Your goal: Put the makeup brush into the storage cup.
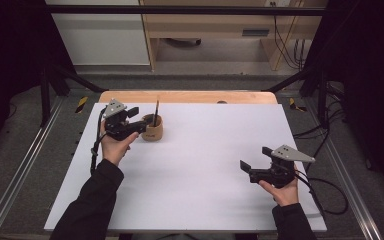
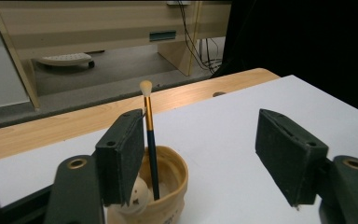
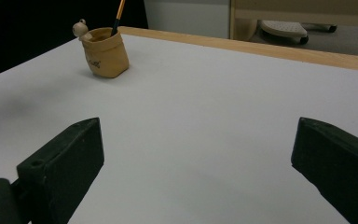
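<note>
A: Which step does this look like to you?

B: The release, I'd say. The brush [image 2: 149, 135] stands in the tan cup [image 2: 170, 182], leaning a little, bristle end up. The left tongs [image 1: 141, 119] are right beside the cup, toward the far left of the white desk [image 1: 195, 165], and the jaws stand apart with nothing pressed between the pads.

A: Isn't the brush touching one jaw?

B: In the left gripper view the handle passes just next to one pad [image 2: 121, 154], at the cup's rim. Whether it brushes that pad I can't tell, but the other pad is well clear of it, so there is no grip.

A: And the right tongs [image 1: 256, 162]?

B: Wide open and empty, hovering over bare desk near the right front, well apart from the cup.

A: What does the next move call for?

B: My guess: draw the left tongs straight back from the cup without hooking the handle, since the cup looks light and could tip. There's also a small pale ball figure [image 2: 137, 196] at the cup's side to avoid.
</note>
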Demonstrator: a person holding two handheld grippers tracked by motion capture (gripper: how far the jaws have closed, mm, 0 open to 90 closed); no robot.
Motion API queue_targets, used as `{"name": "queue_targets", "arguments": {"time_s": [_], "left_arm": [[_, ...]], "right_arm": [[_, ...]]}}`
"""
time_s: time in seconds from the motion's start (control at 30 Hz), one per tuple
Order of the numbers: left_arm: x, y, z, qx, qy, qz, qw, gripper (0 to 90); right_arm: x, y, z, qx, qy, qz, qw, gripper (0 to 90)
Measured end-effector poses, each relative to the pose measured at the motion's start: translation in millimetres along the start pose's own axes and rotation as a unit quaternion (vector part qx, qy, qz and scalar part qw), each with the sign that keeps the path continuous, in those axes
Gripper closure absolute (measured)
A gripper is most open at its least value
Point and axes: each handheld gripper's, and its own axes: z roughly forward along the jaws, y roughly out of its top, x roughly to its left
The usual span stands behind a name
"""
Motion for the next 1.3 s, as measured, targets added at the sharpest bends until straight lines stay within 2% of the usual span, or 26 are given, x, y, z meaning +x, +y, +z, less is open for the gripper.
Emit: {"name": "queue_targets", "arguments": {"time_s": [0.23, 0.53, 0.67, 0.9, 1.3], "left_arm": [[-5.8, -7.5, -19.6, -0.002, -0.007, 0.015, 0.9999, 24.3], [-13.2, -15.9, -43.1, -0.004, -0.022, 0.027, 0.9994, 20.0], [-14.6, -21.4, -51.5, -0.010, -0.029, 0.027, 0.9992, 18.1], [-16.1, -34.9, -63.4, -0.005, -0.035, 0.025, 0.9991, 15.4], [-12.3, -58.3, -81.3, 0.011, -0.025, 0.019, 0.9995, 8.0]], "right_arm": [[0.0, 0.7, -2.1, -0.002, -0.001, 0.001, 1.0000, 2.9], [-0.1, 0.9, -3.1, -0.001, -0.002, 0.002, 1.0000, 2.9], [0.0, 0.7, -2.7, -0.001, -0.004, 0.002, 1.0000, 2.8], [0.0, 0.6, -2.9, -0.001, -0.004, 0.002, 1.0000, 2.8], [0.3, -0.2, -1.6, 0.005, -0.004, 0.001, 1.0000, 2.8]]}}
